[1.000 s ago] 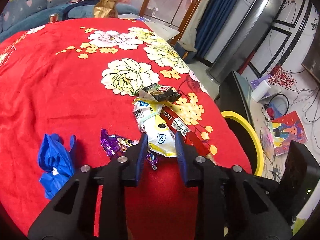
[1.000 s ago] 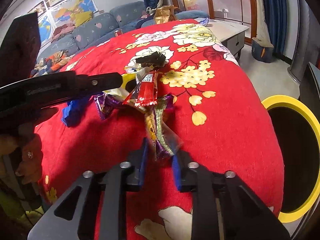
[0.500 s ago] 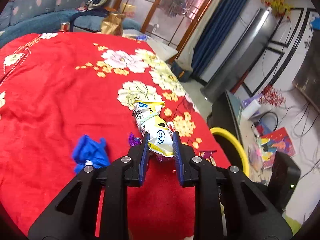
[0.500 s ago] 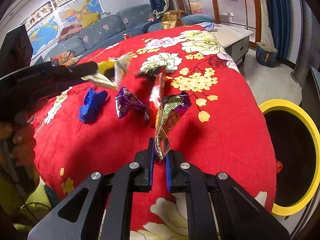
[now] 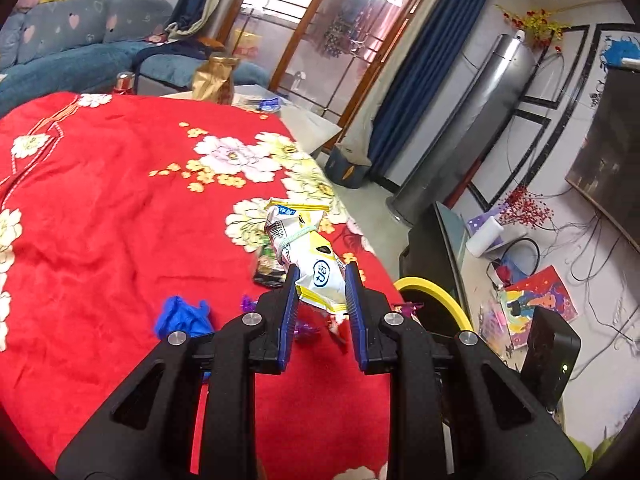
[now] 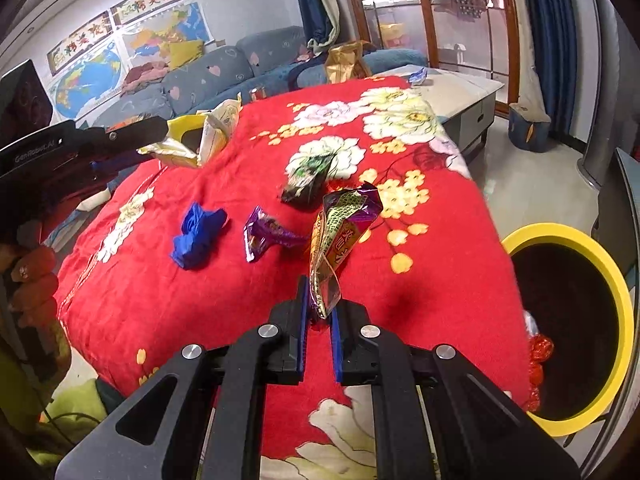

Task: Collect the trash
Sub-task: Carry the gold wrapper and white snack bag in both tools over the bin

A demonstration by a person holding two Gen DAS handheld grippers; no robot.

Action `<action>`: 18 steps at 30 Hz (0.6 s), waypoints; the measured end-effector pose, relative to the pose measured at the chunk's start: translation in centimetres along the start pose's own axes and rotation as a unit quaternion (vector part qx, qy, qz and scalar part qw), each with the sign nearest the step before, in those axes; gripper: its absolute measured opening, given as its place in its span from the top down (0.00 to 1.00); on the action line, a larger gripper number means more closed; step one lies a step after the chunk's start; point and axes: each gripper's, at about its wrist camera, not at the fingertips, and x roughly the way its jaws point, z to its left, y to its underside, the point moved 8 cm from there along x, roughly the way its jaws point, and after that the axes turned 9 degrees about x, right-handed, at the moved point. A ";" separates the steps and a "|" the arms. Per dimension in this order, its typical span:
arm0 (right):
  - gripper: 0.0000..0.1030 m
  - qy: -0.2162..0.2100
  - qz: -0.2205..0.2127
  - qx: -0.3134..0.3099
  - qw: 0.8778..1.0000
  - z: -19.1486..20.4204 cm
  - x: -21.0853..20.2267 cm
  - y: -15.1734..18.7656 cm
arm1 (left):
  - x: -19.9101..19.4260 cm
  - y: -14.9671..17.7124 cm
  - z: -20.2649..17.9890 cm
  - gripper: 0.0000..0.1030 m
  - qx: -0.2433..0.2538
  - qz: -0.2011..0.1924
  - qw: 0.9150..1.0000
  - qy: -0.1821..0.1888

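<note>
Wrappers lifted, bin to the right

Right tool [image 6: 319, 312] pinches a purple wrapper [image 6: 340, 236] nearer the yellow-rimmed bin [image 6: 624, 300]; left tool [image 5: 320, 292] clamps a white packet [image 5: 308, 256].

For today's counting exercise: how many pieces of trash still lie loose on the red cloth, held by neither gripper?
3: blue crumpled piece at left, purple wrapper in the middle, dark green wrapper behind it. More may hide behind the held wrappers.

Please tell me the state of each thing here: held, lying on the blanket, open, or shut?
left gripper: shut on the white-yellow bag, lifted.
right gripper: shut on the purple-gold wrapper, lifted.
blue rag: crumpled, lying on the red blanket.
small purple wrapper: lying.
dark packet: lying.
yellow-rimmed bin: open.
</note>
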 end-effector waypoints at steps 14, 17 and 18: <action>0.91 0.029 -0.049 0.045 0.997 -4.6 -3.6 -2.3 | 2.4 0.0 -6.1 0.84 0.056 0.019 0.998 0.035; 0.91 0.034 -0.056 0.055 0.996 -5.7 -4.1 -2.7 | 2.8 0.0 -7.1 0.84 0.067 0.023 0.997 0.041; 0.91 0.035 -0.059 0.058 0.996 -6.0 -4.3 -2.7 | 2.9 0.1 -7.4 0.84 0.069 0.024 0.996 0.042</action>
